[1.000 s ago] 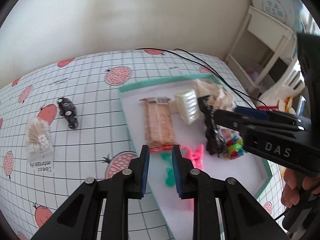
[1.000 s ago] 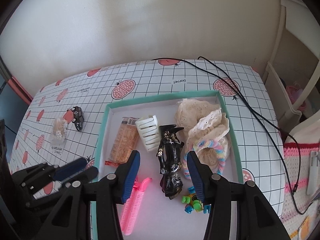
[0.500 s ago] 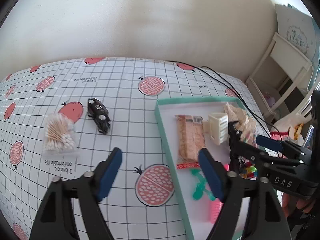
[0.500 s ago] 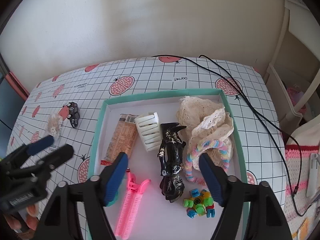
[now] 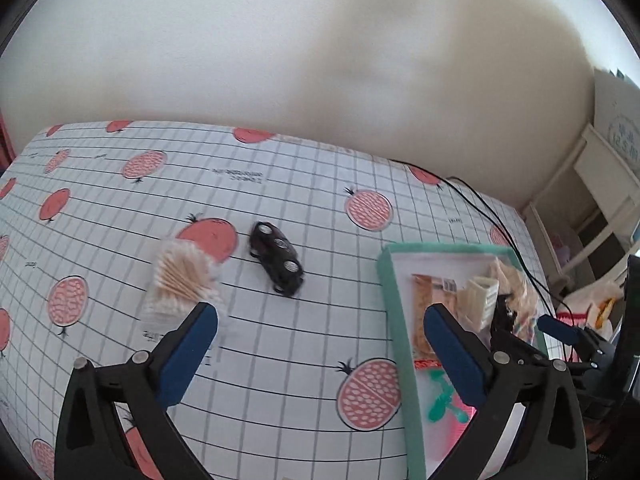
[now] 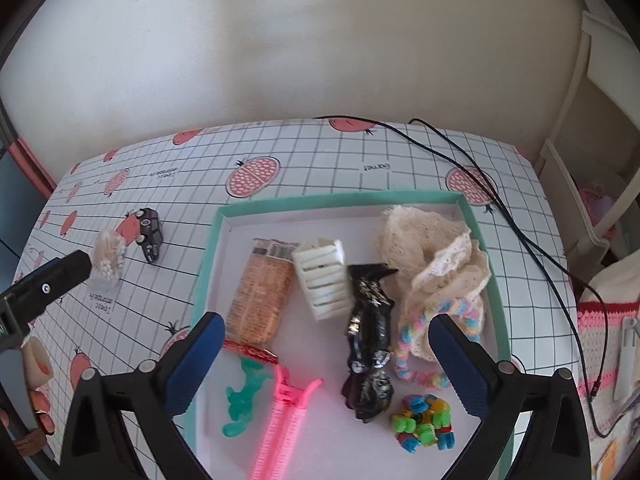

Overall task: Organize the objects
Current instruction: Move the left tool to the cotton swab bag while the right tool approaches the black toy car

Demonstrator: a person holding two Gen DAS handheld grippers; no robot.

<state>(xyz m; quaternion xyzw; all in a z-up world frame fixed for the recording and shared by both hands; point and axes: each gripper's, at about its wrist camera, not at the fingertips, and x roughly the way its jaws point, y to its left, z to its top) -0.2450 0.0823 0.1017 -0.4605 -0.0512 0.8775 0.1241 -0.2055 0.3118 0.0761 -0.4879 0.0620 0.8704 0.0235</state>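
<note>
Left tool [image 5: 320, 354] now leftward, wide like right tool [image 6: 326, 360], over pomegranate-print tablecloth [image 5: 280, 184].

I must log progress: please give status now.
Both hand-held grippers open, left, right, holding nothing. Toy car and cotton swabs outside tray. Nothing blocks them.

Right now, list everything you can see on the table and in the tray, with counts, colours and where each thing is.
tray: 1, teal rim, table's right
toy car: 1, black, on cloth left of tray
cotton swabs: 1 clear pack, left of car
snack packet: 1, orange, tray left
white clip: 1, tray centre
black clip: 1, tray centre
lace cloth: 1, cream, tray right
scrunchie: 1, pastel, on lace
pink clip: 1, tray front
green clip: 1, tray front left
fidget toy: 1, multicolour, tray front right
cable: 1, black, far right
left gripper: open
right gripper: open
</note>
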